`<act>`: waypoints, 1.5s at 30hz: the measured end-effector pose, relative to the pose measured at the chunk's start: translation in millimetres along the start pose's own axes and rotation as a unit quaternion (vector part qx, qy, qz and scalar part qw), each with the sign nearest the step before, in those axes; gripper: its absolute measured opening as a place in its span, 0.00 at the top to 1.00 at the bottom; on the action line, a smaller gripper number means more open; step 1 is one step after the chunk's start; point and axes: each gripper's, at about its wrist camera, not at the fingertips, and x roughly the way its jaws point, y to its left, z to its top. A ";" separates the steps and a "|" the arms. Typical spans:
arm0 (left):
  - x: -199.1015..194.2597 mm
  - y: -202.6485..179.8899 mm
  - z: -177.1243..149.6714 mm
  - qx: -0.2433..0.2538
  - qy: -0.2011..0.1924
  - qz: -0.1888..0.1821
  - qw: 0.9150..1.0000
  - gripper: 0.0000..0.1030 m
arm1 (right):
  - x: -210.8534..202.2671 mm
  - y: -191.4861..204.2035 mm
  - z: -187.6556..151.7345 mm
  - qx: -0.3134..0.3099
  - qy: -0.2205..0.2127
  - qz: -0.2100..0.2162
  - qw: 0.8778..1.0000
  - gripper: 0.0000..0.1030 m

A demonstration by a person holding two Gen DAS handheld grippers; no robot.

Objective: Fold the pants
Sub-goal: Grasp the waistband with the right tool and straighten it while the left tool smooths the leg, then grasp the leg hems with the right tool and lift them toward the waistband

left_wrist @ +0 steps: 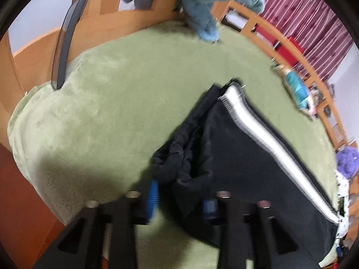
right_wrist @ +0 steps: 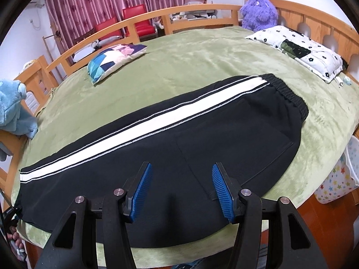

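Pants (right_wrist: 170, 148): flat on bed (right_wrist: 202, 62), I see.
Left hand-held gripper (left_wrist: 181, 204): clamped on cuff (left_wrist: 177, 168).
Right hand-held gripper (right_wrist: 182, 192): apart, empty.

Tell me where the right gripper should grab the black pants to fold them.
Probably the elastic waistband, coming down from above onto its near corner. It is the thick bunched end lying flat on the bed, and the right gripper hangs open over the pants.
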 end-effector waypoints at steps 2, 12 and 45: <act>-18.9 -20.4 4.7 0.037 -0.030 0.009 0.999 0.80 | -1.5 2.5 -2.8 -0.004 -0.004 0.010 1.000 0.46; -118.1 -212.0 -6.6 0.275 -0.087 -0.085 0.954 0.81 | -30.4 -7.6 -8.1 -0.025 -0.058 0.019 0.998 0.46; -66.8 -239.6 -112.7 0.270 0.054 -0.166 0.947 0.29 | 21.3 41.9 -29.9 -0.034 -0.001 0.132 0.991 0.46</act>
